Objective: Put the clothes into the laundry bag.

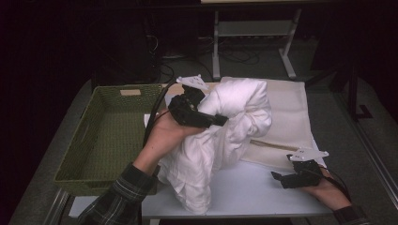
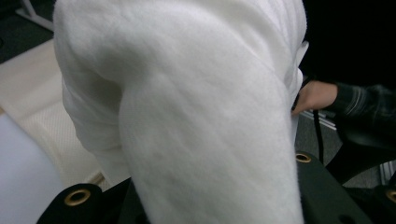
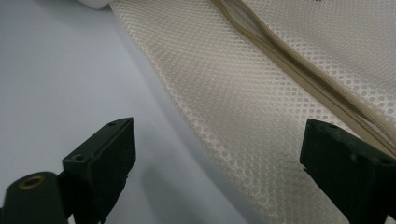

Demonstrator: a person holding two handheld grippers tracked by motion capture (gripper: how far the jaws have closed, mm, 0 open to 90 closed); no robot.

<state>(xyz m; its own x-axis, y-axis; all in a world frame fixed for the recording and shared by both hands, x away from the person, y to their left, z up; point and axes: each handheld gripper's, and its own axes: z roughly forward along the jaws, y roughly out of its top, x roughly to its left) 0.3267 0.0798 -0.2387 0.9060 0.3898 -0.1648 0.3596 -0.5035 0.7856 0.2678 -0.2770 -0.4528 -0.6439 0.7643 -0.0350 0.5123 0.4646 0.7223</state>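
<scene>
Holding a big bundle of white fabric [image 1: 225,126], your left gripper [image 1: 220,120] sits in the middle of the high view, and its jaws are clamped on a thick fold of this cloth. In the left gripper view the white fabric [image 2: 187,116] rises between the two black jaws and covers most of the frame. The bundle is lifted at the top, while its lower part hangs down to the white bench [image 1: 263,192] near the bottom centre of the high view.

Behind the bundle, a cream mesh bag [image 1: 291,117] lies flat on the bench, in the centre right of the frame. A green woven basket [image 1: 108,136] stands at the left, just beside your left hand.

Your right gripper [image 1: 278,178] rests low at the lower right of the high view, with its jaws apart and nothing between them. In the right gripper view the mesh bag [image 3: 243,93] with its zipper [image 3: 299,56] lies just in front of the open jaws.
</scene>
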